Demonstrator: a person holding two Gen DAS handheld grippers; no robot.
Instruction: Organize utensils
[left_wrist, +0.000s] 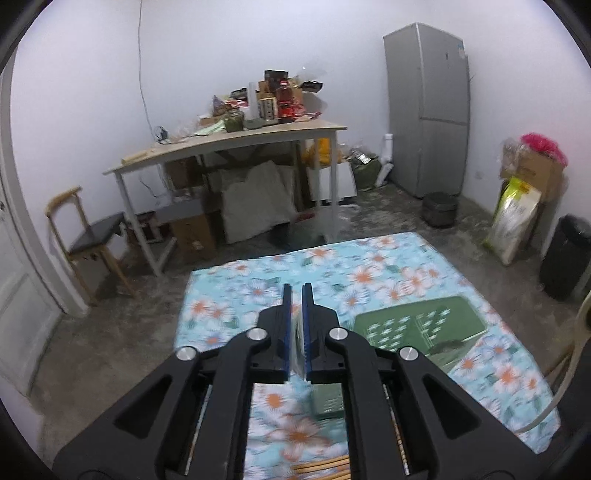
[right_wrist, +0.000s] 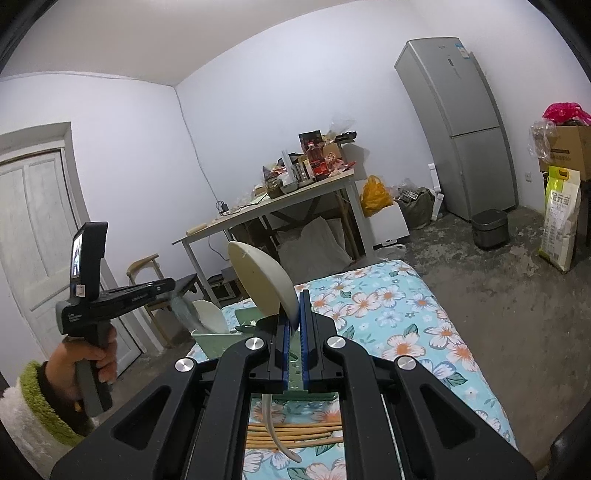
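In the left wrist view my left gripper (left_wrist: 296, 290) hangs over the floral cloth (left_wrist: 369, 266), its blue pads a narrow slit apart. Only a pale blurred sliver shows in that slit. A green utensil drainer (left_wrist: 421, 321) lies just to its right. In the right wrist view my right gripper (right_wrist: 295, 299) is shut on a cream ladle-like spoon (right_wrist: 258, 280), bowl up and handle curving down under the jaws. My left gripper (right_wrist: 184, 284), held by a hand, points at a white spoon (right_wrist: 210, 314) standing in the green holder (right_wrist: 218, 339). Several wooden chopsticks (right_wrist: 295, 434) lie on the cloth.
Behind the cloth stand a cluttered white-legged table (left_wrist: 229, 144), a wooden chair (left_wrist: 92, 236) and a grey fridge (left_wrist: 428, 110). A rice cooker (left_wrist: 439, 208), a rice sack (left_wrist: 513, 221) and a black bin (left_wrist: 565, 254) sit on the concrete floor at the right.
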